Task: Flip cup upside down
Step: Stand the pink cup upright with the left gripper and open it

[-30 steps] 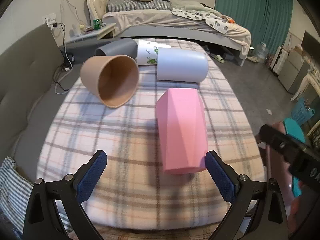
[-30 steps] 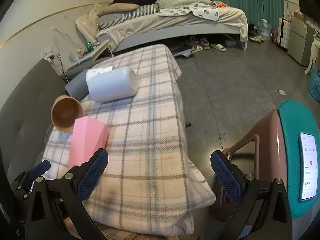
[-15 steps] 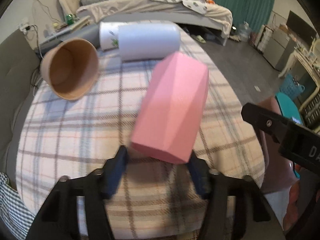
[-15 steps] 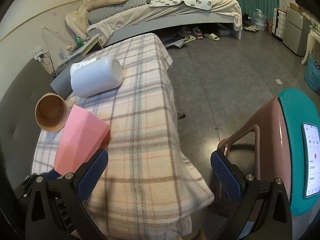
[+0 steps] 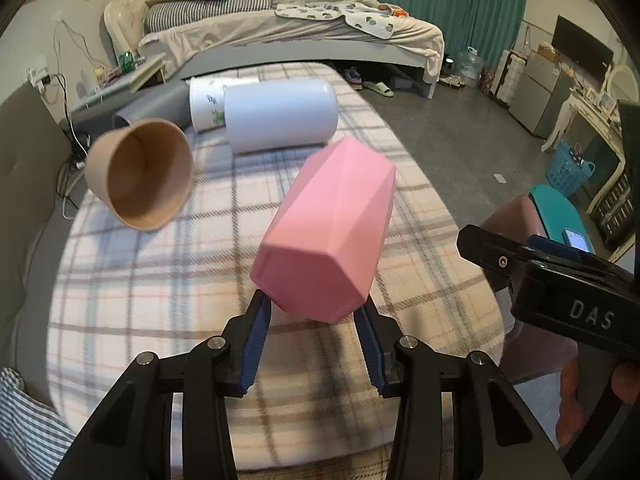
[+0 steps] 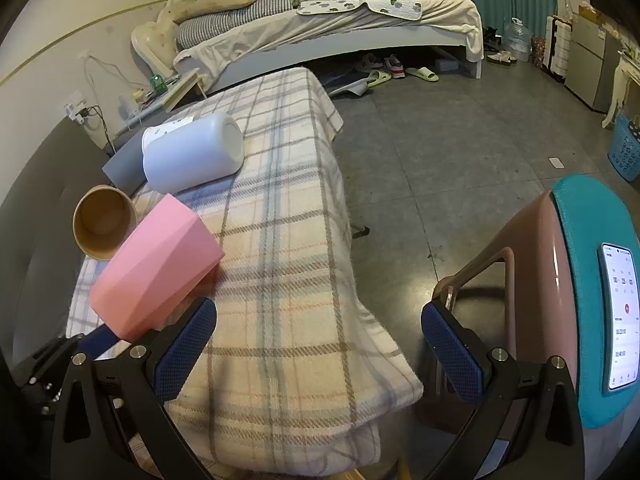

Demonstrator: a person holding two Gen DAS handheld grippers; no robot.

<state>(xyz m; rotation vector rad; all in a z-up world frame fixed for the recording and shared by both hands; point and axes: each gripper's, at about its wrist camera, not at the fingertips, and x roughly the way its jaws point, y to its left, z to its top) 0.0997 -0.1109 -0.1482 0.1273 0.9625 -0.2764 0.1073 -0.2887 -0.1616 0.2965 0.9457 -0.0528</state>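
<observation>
1. L gripper (image 5: 316,316): jaws narrowed onto the near end of the pink cup (image 5: 328,232), a blue pad on each side. 1.0 s ago they were spread wide w/ the cup lying flat on the blanket between them; 0.5 s ago they'd closed on it.
2. Pink cup now: near end looks raised above the plaid blanket (image 5: 160,280), body tilted, far end pointing up and right. Can't tell if the far end touches the cloth. In the R view the cup (image 6: 156,268) sits higher than 1.0 s ago, its flat closed end facing up-right.
3. R gripper (image 6: 316,344): jaws wide apart, nothing between the pads, same as in both earlier frames. It hangs past the blanket's right edge, over the floor, near a brown stool (image 6: 532,264) w/ a teal seat and a phone (image 6: 620,312) on it.
4. Behind the pink cup: tan cup (image 5: 140,172) on its side at left, mouth toward the cam; same spot as before.
5. Further back: white cup (image 5: 280,116) on its side, w/ another printed white one (image 5: 206,102) and a grey one (image 5: 156,106) just behind it. All unmoved.
6. Far: bed (image 5: 300,36) along the wall, teal curtain (image 5: 444,0).
</observation>
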